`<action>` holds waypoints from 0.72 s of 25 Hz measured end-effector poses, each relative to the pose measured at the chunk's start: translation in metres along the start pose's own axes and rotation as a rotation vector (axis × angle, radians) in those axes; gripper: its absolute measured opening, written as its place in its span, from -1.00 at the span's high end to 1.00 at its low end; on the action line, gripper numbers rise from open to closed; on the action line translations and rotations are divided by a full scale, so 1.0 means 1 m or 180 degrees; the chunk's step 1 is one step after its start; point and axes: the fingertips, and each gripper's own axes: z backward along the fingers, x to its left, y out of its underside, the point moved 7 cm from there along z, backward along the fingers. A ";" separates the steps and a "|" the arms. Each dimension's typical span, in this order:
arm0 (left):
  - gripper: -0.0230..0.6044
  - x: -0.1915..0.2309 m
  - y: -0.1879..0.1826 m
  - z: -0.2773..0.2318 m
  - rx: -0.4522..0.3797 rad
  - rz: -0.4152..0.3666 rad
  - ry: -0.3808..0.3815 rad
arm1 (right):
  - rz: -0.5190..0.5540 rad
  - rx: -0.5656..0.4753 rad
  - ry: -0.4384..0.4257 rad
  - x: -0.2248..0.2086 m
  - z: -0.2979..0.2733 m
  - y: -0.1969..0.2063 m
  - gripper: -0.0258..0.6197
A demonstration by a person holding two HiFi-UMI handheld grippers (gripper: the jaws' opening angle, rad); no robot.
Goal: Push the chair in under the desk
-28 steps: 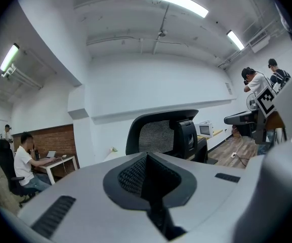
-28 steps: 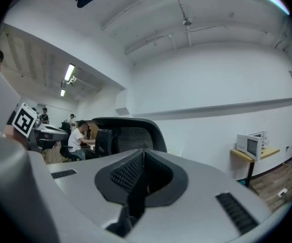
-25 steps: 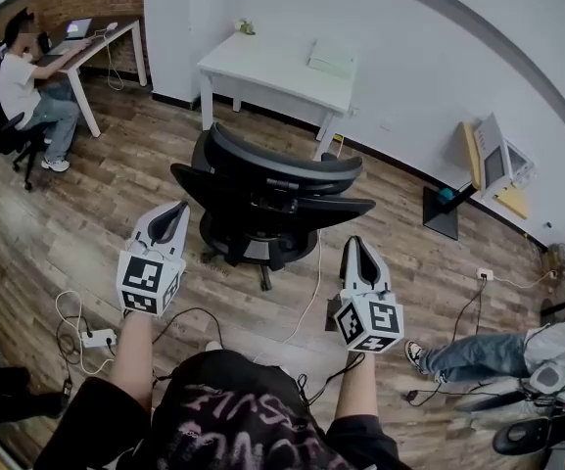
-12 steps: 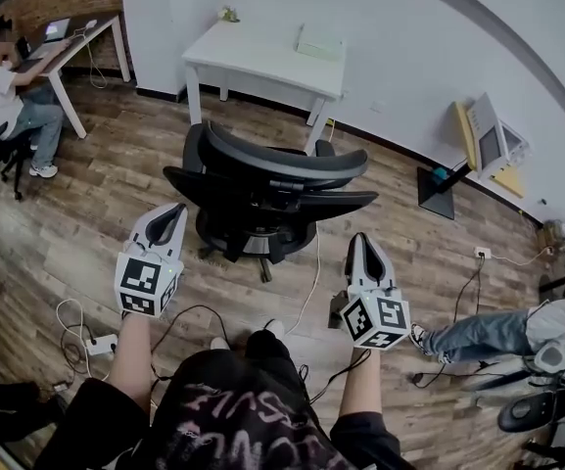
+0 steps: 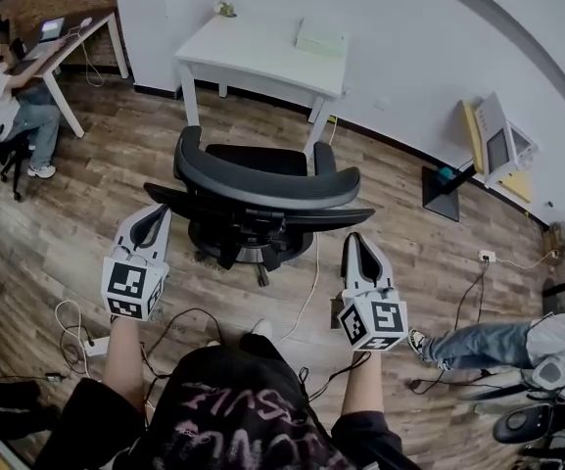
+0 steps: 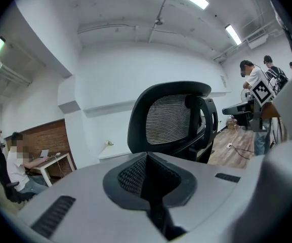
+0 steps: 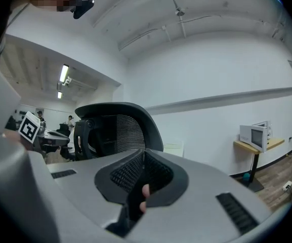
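Both claws have drawn closer to the black mesh-backed office chair since a second ago, and more of its seat now shows beyond the backrest in our head view. We see one such chair: a curved black frame and a grey mesh panel, with the backrest turned to us and the seat towards the single white rectangular counter. It stands on the wood-plank floor just short of that counter, not under it.

Our two forearms reach up from the bottom of the head view, one claw on each, both pointing forward about level with their marker cubes nearest us. The left claw sits near the left end of the backrest, and the right claw near its right end. We cannot tell whether either one touches it.

From the left claw the chair rises ahead, and from the right claw it rises ahead and to the left. Each claw is fully closed with nothing in it.

Far to the left is a second counter with one seated person.
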 end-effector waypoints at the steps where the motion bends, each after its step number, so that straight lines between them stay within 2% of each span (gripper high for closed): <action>1: 0.88 0.001 0.001 -0.004 0.0028 -0.0007 -0.0025 | 0.0045 0.0018 -0.0045 -0.005 -0.005 0.000 0.83; 4: 0.87 0.001 0.002 -0.015 0.0146 -0.0099 -0.0063 | 0.0188 0.0099 -0.0166 -0.022 -0.018 0.002 0.83; 7: 0.87 0.001 0.003 -0.021 0.0292 -0.0396 -0.0127 | 0.0293 0.0161 -0.0259 -0.037 -0.029 0.006 0.83; 13: 0.87 -0.007 0.000 -0.034 0.0560 -0.0781 -0.0198 | 0.0584 0.0332 -0.0463 -0.058 -0.045 0.014 0.82; 18: 0.87 -0.014 -0.004 -0.040 0.0772 -0.1144 -0.0196 | 0.0964 0.0503 -0.0743 -0.061 -0.050 0.014 0.53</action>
